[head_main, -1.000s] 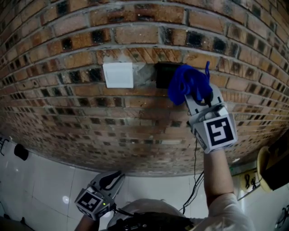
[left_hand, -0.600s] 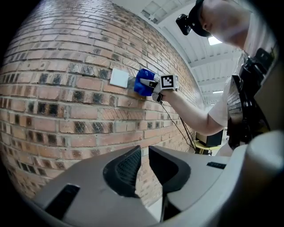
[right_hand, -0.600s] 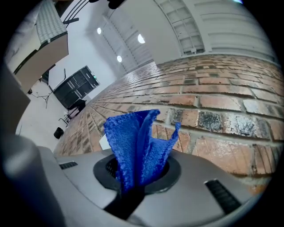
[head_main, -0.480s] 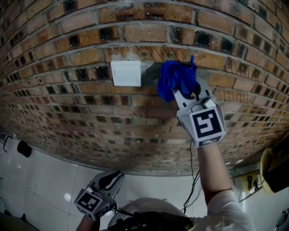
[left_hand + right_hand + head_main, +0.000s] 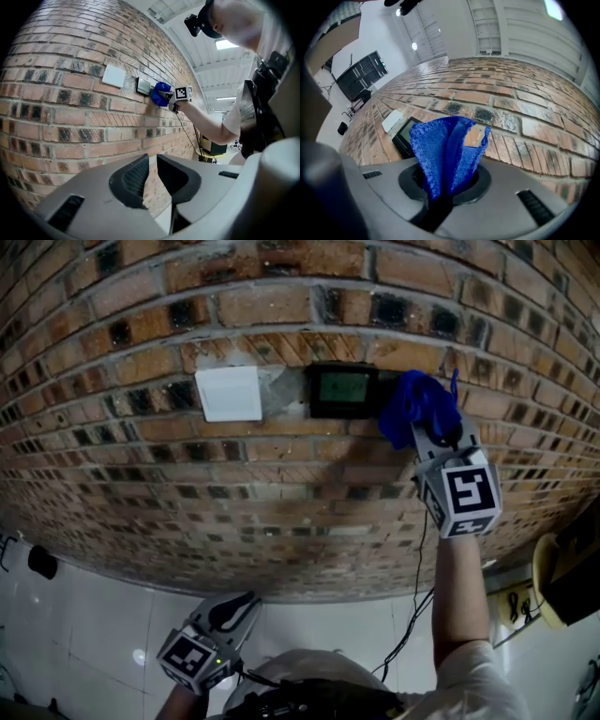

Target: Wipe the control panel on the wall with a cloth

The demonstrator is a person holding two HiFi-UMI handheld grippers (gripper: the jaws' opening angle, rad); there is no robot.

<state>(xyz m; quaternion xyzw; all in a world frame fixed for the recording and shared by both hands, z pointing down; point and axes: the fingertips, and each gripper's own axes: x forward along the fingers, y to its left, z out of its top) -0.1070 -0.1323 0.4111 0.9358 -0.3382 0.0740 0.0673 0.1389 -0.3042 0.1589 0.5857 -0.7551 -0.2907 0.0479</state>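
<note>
Red-brown brick wall (image 5: 281,486) w/ black rectangular control panel (image 5: 343,390) beside white square switch plate (image 5: 229,395). R tool (image 5: 427,430) clamps blue microfibre cloth (image 5: 415,404), just right of panel. L tool (image 5: 231,611) low over white tiled floor (image 5: 84,620), jaws slightly apart, empty.

the cloth (image 5: 417,407) is bright blue with a fuzzy nap. the control panel (image 5: 343,390) is black, its screen dull grey-green. the plate (image 5: 229,395) beside it is plain white. the wall (image 5: 281,493) is red-brown brick, blotched dark, with pale grey mortar. the left gripper (image 5: 152,176) and right gripper (image 5: 445,180) are grey with black pads, and their cubes carry black-and-white square markers.
</note>
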